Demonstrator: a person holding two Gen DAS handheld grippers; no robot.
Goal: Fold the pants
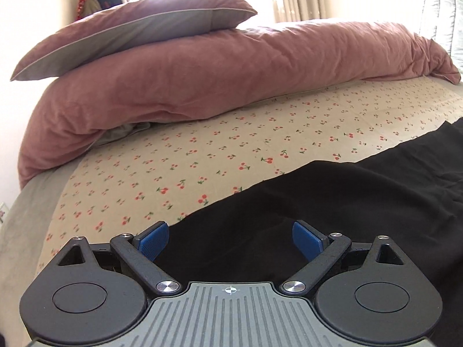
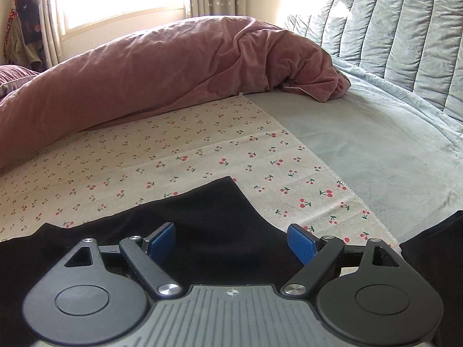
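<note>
The black pants (image 1: 332,202) lie flat on the cherry cloth (image 1: 202,150), close to the near edge of the bed. In the right view one pants corner (image 2: 228,182) points toward the far side. No fold shows yet, so I think the folding is only starting. The left gripper (image 1: 230,238) and the right gripper (image 2: 231,241) both hang over the dark cloth with jaws wide and nothing in them. Past the pants the cherry cloth is bare up to the pink blanket (image 1: 188,81). The gray sheet (image 2: 361,150) on the right side gives more room.
</note>
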